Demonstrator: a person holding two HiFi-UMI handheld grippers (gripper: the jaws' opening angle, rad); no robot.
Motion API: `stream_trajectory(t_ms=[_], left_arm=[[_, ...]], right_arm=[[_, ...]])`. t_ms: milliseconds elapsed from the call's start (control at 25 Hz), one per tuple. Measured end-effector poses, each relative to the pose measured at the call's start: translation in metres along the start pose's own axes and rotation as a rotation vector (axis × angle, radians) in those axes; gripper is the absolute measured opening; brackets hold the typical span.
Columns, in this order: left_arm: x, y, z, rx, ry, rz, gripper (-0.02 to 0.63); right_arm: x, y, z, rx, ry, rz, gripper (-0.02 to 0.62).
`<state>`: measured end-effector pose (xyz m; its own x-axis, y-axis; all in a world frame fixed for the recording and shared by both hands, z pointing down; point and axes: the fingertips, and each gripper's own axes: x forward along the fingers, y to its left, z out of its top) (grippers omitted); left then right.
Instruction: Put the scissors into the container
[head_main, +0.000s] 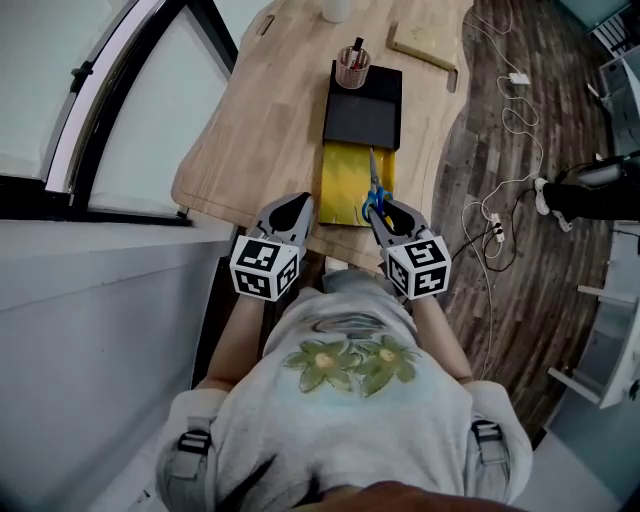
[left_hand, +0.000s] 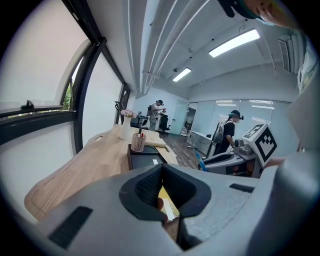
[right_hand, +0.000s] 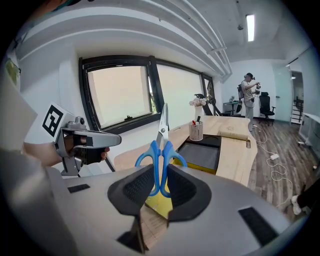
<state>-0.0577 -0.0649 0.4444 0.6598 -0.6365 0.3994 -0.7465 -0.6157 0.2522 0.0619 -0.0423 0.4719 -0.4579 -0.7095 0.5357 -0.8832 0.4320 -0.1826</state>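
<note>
The blue-handled scissors (head_main: 374, 188) (right_hand: 161, 150) stand blades-up between the jaws of my right gripper (head_main: 383, 212) (right_hand: 161, 182), which is shut on their handles, above the near end of a yellow folder (head_main: 352, 180). The container, a small mesh pen cup (head_main: 352, 68) (right_hand: 196, 131) (left_hand: 138, 142), stands at the far end of a black pad (head_main: 363, 108), well ahead of the scissors. My left gripper (head_main: 290, 213) (left_hand: 162, 192) hovers at the table's near edge, left of the right one, jaws together with nothing between them.
The wooden table (head_main: 270, 130) has a curved near edge. A light wooden board (head_main: 425, 45) and a white vase (head_main: 337, 8) sit at the far end. Cables (head_main: 497, 225) trail on the floor at right. A window wall (head_main: 110, 100) runs along the left.
</note>
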Motion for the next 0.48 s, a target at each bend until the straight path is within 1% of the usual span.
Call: stream_trajectory(t_ms=[480], left_arm=[[0.029, 0.02, -0.001, -0.032, 0.027, 0.045, 0.008]], right_arm=[[0.034, -0.022, 0.007, -0.008, 0.031, 0.054, 0.078]])
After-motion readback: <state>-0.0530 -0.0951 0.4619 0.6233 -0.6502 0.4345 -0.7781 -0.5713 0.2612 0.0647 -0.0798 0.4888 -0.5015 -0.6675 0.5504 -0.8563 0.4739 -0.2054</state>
